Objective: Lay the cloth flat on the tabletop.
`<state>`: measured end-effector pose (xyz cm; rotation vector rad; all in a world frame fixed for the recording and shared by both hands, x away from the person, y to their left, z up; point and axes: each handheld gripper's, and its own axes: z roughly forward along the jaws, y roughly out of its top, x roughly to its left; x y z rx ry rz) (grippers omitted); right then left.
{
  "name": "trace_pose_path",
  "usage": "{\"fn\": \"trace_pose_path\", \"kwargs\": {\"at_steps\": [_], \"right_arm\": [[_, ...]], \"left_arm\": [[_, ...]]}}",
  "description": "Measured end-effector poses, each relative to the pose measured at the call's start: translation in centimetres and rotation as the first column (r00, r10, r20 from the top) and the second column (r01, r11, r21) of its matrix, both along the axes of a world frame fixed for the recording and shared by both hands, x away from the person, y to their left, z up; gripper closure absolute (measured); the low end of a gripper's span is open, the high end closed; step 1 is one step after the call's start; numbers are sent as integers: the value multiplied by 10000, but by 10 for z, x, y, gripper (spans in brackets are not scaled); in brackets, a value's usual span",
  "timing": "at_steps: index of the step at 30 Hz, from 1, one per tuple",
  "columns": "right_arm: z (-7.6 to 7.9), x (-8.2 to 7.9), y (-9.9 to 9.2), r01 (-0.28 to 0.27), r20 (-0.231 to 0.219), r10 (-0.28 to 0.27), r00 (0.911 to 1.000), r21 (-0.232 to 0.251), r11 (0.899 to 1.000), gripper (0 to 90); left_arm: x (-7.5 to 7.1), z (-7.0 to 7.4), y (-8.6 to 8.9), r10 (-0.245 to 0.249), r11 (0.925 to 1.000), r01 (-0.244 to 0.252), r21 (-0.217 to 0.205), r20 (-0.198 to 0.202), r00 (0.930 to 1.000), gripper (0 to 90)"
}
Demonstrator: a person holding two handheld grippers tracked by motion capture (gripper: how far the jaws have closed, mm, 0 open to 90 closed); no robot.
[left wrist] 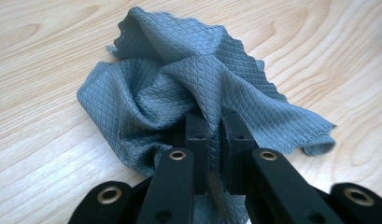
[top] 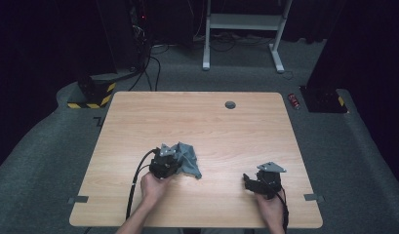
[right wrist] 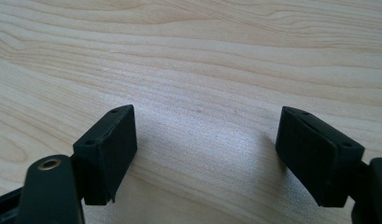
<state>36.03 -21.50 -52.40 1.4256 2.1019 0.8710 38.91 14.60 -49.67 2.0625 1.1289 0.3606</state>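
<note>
Left tongs [left wrist: 215,135] pinched, right tongs [right wrist: 205,158] agape

Cloth [top: 187,158] lies on table [top: 197,117], left of centre.

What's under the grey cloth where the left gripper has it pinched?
The grey cloth lies crumpled on the wooden table; bare wood surrounds it. The left gripper pinches a raised fold. Folds hide whatever lies beneath.

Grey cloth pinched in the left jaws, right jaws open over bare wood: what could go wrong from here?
1. The left gripper pinches only a raised fold of the crumpled grey cloth, so lifting may let it slip out or come up bunched.
2. The right gripper is open above the bare table, well apart from the cloth, so nothing pins the loose far edge; a pull would probably drag the whole cloth.
</note>
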Motion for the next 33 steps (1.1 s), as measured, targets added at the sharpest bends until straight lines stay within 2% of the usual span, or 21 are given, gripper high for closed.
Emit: {"fn": "trace_pose_path", "kwargs": {"at_steps": [3, 6, 14, 19, 24, 29, 31, 33], "right_arm": [[0, 0, 0, 0, 5, 0, 10000, 0, 10000, 203], [0, 0, 0, 4, -1, -4, 10000, 3, 10000, 203], [0, 0, 0, -1, 3, 1, 10000, -3, 10000, 203], [0, 0, 0, 0, 1, 0, 10000, -3, 10000, 203], [0, 0, 0, 1, -1, -1, 10000, -3, 10000, 203], [0, 0, 0, 0, 3, 0, 10000, -8, 10000, 204], [0, 0, 0, -82, 44, 82, 10000, -16, 10000, 229], [0, -1, 0, -84, 50, 84, 10000, 19, 10000, 237]], "left_arm": [[-1, 8, -7, -316, 9995, 317, -59, 187, 9993, 836], [-2, 12, -14, -531, 9978, 540, -390, 236, 9983, 837], [-3, 18, -39, -1170, 9921, 1187, -408, 414, 9923, 837], [-2, 17, -55, -1422, 9865, 1447, -766, 369, 9891, 837], [-1, 10, -70, -1769, 9823, 1787, -565, 360, 9836, 833], [2, 0, -75, -1814, 9828, 1812, -370, -14, 9834, 809], [1, -1, -75, -1815, 9829, 1813, -332, -35, 9834, 763], [-3, -2, -73, -1719, 9848, 1717, -262, -84, 9851, 680]]}}
